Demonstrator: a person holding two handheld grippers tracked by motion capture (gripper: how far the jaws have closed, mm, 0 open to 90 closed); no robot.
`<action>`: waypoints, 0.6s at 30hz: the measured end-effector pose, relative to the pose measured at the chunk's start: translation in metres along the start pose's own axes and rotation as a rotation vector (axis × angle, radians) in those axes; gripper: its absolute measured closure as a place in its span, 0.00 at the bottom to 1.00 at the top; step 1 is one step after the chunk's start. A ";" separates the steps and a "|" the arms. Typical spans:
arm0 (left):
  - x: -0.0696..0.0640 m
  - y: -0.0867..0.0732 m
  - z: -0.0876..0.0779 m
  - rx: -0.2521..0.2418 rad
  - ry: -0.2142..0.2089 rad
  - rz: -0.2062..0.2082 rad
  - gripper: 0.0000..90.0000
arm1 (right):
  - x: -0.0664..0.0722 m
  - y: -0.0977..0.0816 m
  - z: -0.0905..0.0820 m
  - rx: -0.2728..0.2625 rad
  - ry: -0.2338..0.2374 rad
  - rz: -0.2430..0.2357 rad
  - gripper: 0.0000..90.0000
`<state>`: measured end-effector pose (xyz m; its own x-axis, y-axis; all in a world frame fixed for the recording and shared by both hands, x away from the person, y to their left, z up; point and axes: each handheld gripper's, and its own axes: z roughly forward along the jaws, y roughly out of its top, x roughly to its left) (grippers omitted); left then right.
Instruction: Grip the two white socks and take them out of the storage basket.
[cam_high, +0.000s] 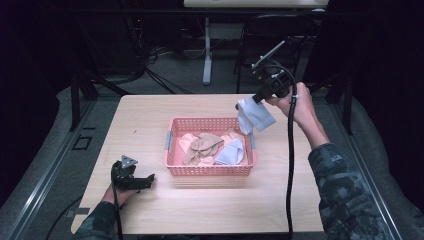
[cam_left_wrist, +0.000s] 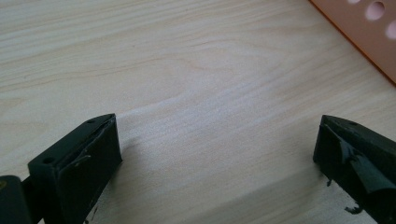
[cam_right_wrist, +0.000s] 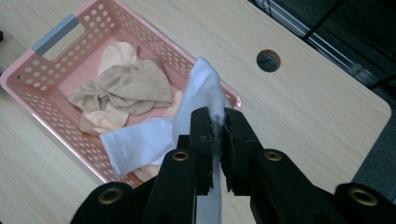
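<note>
A pink perforated basket (cam_high: 172, 165) (cam_right_wrist: 107, 11) stands in the middle of the wooden table. In it lie a tan sock (cam_high: 205, 144) (cam_right_wrist: 123, 88), peach-coloured ones (cam_right_wrist: 116, 51) and a white sock (cam_high: 231, 152) (cam_right_wrist: 135, 142). My right gripper (cam_high: 240, 106) (cam_right_wrist: 217, 116) is held high above the basket's far right corner, shut on another white sock (cam_high: 255, 116) (cam_right_wrist: 201, 91) that hangs from it. My left gripper (cam_high: 150, 179) (cam_left_wrist: 217, 140) rests low at the table's front left, open, with bare wood between its jaws.
The basket's corner (cam_left_wrist: 369, 32) lies just to the right of the left gripper. A round cable hole (cam_right_wrist: 268, 59) sits in the tabletop beyond the basket. A black cable (cam_high: 290, 165) trails from the right gripper across the table's right side. Chair and desk legs stand behind the table.
</note>
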<state>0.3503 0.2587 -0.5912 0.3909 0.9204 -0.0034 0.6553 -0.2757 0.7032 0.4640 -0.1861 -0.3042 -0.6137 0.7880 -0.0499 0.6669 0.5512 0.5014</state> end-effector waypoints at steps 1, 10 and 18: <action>0.000 0.000 0.000 0.000 0.000 0.000 0.01 | -0.001 -0.001 -0.002 -0.004 -0.003 0.003 0.92; 0.000 0.000 0.000 0.000 0.001 0.000 0.01 | -0.021 -0.020 -0.021 -0.027 -0.034 0.043 0.92; -0.001 -0.001 0.001 -0.012 0.010 -0.003 0.01 | -0.041 -0.042 -0.030 -0.050 -0.050 0.093 0.92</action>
<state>0.3502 0.2580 -0.5921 0.3827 0.9239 0.0017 0.6488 -0.2701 0.7114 0.4479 -0.2497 -0.2975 -0.5279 0.8482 -0.0437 0.6971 0.4621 0.5482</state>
